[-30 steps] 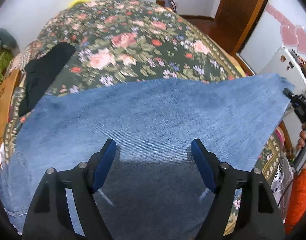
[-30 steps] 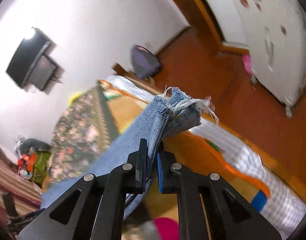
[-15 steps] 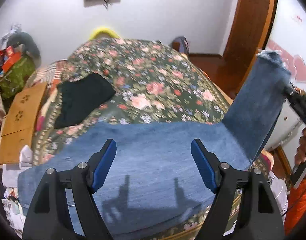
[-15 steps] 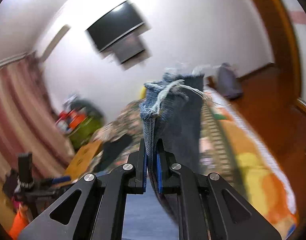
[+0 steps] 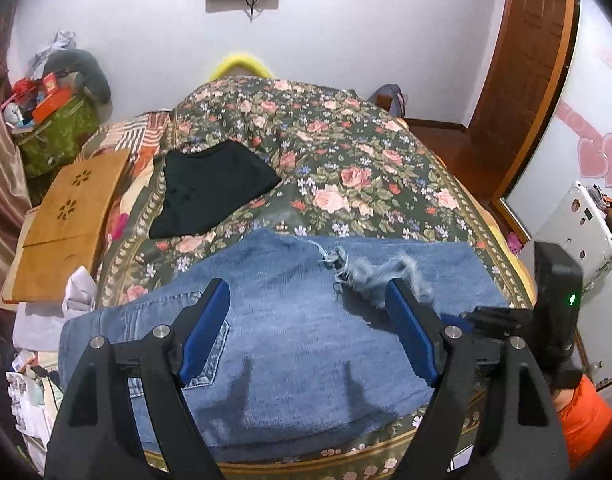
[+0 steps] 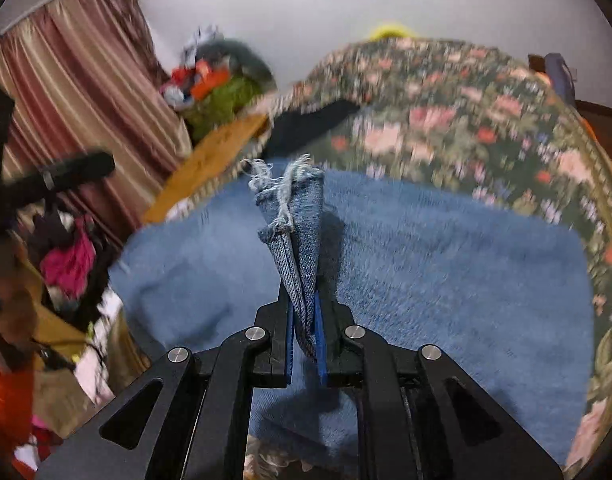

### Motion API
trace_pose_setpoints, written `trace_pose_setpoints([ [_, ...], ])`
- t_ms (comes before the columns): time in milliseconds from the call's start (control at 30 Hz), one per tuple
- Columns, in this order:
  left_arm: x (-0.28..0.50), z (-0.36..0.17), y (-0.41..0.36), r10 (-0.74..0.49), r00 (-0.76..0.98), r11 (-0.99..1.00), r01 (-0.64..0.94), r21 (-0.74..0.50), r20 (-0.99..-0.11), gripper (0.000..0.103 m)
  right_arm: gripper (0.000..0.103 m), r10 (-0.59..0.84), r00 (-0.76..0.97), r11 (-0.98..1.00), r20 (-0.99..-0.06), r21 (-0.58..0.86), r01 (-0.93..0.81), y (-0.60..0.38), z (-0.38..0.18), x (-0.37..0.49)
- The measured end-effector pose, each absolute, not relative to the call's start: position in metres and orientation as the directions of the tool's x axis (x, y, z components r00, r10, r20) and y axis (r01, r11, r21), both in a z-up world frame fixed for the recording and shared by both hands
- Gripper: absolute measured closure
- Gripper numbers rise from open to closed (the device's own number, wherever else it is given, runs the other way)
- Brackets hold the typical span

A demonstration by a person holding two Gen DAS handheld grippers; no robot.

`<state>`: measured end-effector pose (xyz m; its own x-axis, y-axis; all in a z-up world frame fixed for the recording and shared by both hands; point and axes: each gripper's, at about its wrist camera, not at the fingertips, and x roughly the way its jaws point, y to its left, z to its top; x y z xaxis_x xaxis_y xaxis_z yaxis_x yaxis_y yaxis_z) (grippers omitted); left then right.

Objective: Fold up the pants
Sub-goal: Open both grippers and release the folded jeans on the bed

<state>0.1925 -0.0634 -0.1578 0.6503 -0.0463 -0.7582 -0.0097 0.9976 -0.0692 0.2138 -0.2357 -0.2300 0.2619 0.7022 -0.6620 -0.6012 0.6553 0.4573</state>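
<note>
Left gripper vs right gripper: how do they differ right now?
The left gripper has its jaws spread wide, opening, with nothing between them; the right gripper is nearly shut, just starting to open, with the jeans' frayed hem between its jaws. The left hovers above the flat denim; the right holds fabric raised. Both have black frames with blue pads and point down at the bed.

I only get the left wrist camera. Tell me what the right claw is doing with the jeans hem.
Observer: The right claw has the frayed hem of the jeans between its pads, and its jaws are opening.
Operator: Say whether that hem is spread flat.
Observer: No. In the right wrist view it is bunched into a narrow fold running forward from the pads.
Operator: Report what sits past the bed's left edge.
Observer: Something bright pink, clothing by the look of it, lies in a blurred pile there.
</note>
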Motion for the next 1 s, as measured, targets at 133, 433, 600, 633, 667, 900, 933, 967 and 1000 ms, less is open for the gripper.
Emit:
trace_pose_setpoints([
  [133,0.199,-0.168,-0.071,-0.072,0.628,0.996,0.008,-0.086,-0.775,0.023,0.084,0.690,0.231,0.661,-0.686,0.468,-0.587,-0.236,-0.237,0.212],
  [433,0.235,-0.178,-0.119,-0.174,0.599,0.982,0.164,-0.092,-0.782,0.050,0.065,0.666,0.349,0.708,-0.659,0.411,-0.574,-0.291,-0.198,0.216],
  [600,0.262,-0.210,-0.154,-0.225,0.514,0.963,0.244,-0.111,-0.828,0.070,0.065,0.574,0.437,0.804,-0.692,0.376,-0.461,-0.332,-0.208,0.250],
  [633,0.268,-0.223,-0.163,-0.219,0.490,0.962,0.254,-0.101,-0.844,0.070,0.065,0.555,0.438,0.819,-0.707,0.374,-0.435,-0.336,-0.217,0.256],
  [667,0.271,-0.232,-0.167,-0.207,0.472,0.962,0.255,-0.092,-0.857,0.070,0.065,0.545,0.430,0.827,-0.720,0.377,-0.417,-0.340,-0.224,0.259],
  [900,0.266,-0.277,-0.178,-0.156,0.431,0.965,0.257,-0.045,-0.889,0.070,0.064,0.515,0.369,0.843,-0.774,0.378,-0.383,-0.347,-0.279,0.244],
  [933,0.262,-0.277,-0.179,-0.152,0.432,0.966,0.256,-0.040,-0.889,0.069,0.064,0.516,0.371,0.843,-0.772,0.379,-0.382,-0.349,-0.279,0.240],
  [967,0.259,-0.278,-0.178,-0.151,0.433,0.966,0.255,-0.040,-0.889,0.069,0.064,0.521,0.368,0.841,-0.770,0.390,-0.376,-0.352,-0.279,0.237],
  [1000,0.257,-0.278,-0.178,-0.150,0.434,0.966,0.257,-0.038,-0.888,0.069,0.064,0.529,0.364,0.838,-0.767,0.404,-0.367,-0.355,-0.280,0.234],
])
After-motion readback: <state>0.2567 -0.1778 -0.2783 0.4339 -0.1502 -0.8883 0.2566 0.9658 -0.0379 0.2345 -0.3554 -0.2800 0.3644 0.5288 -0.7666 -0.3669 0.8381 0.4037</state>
